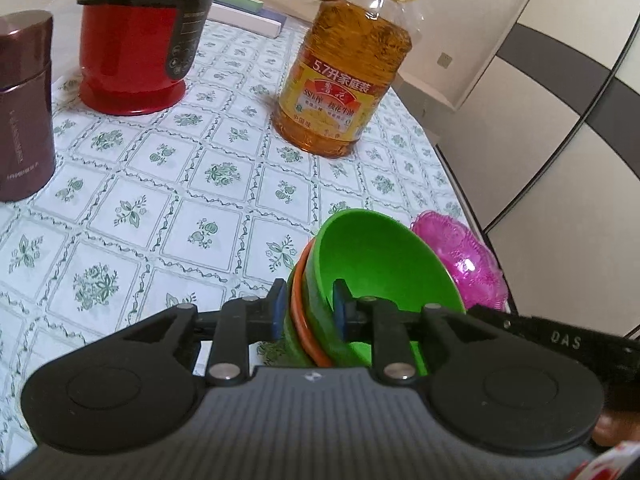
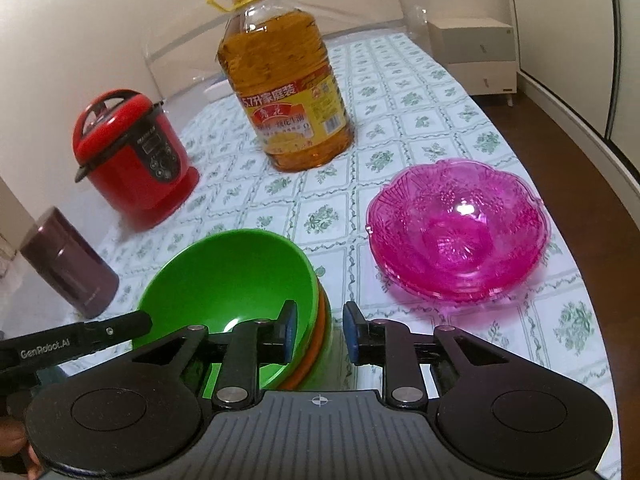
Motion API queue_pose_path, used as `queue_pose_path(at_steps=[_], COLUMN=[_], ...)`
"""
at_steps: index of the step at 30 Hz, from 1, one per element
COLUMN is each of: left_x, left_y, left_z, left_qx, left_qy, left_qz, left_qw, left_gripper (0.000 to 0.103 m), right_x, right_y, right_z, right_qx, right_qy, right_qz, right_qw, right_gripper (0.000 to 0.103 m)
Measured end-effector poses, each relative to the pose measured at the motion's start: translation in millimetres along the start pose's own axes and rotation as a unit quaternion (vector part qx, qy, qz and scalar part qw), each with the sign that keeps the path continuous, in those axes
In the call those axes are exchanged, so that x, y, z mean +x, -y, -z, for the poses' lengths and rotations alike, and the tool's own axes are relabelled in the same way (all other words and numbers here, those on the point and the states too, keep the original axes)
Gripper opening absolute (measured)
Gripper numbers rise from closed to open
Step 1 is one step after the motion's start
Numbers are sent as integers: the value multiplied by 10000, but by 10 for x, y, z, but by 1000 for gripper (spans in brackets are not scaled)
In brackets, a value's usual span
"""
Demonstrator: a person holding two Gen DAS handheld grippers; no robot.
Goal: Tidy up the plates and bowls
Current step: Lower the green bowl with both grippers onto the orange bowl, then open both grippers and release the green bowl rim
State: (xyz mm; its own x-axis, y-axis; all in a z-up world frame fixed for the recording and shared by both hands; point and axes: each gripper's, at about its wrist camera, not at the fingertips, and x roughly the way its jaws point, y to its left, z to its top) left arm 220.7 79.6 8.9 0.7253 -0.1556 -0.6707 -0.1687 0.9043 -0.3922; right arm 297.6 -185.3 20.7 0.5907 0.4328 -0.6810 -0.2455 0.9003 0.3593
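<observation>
My surface (image 2: 440, 92), in a green-patterned cloth, carries an oil bottle (image 2: 286, 96) at its middle. Left of the bottle stands a red cooker (image 2: 134, 156); nearer me than the bottle sit a pink glass bowl (image 2: 458, 230) and, left of that, a stack of green and orange bowls (image 2: 236, 284). My left tongs (image 1: 308, 308) and right tongs (image 2: 320, 332) straddle the stack's opposite rims, narrowly parted; whether their pads press, I cannot tell.
</observation>
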Motion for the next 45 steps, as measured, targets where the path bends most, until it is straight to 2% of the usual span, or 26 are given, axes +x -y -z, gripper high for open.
queue_pose_path(at_steps=[5,15,22,30,36,41,44,45], left_x=[0,-221,-365,-459,-515,-512,-503,-491], left_y=[12,-26,0,37,-9,-51,-36,-51], left_z=[27,142,280,430,547,632,647,643], left_qx=[0,-332,-342,-266,-336,-382,-326,-426], left_qy=[-91,34,35,51,-5,-10,15,-54], left_qz=[-16,74,-2,-96,-84,-133,-295,-226], left_qw=[10000,9994,9994,9996,9994,9992,9990,9988], left_gripper=[21,20,21,36,37,42,44,44], right_x=[-129,-328,-459,-549,-611,-624,-626,-623], right_y=[51,87,83,125,166,164,161,167], right_z=[141,348,532,711,776,818,840,839], right_qx=[202,343,333,340,249,31,-56,-26], right_qy=[15,-15,-6,-78,9,93,175,175], right_qz=[-30,-58,-30,66,237,361,395,398], right_qw=[9998,9994,9994,9994,9994,9993,9990,9991], right_gripper=[26,27,29,47,51,54,55,55])
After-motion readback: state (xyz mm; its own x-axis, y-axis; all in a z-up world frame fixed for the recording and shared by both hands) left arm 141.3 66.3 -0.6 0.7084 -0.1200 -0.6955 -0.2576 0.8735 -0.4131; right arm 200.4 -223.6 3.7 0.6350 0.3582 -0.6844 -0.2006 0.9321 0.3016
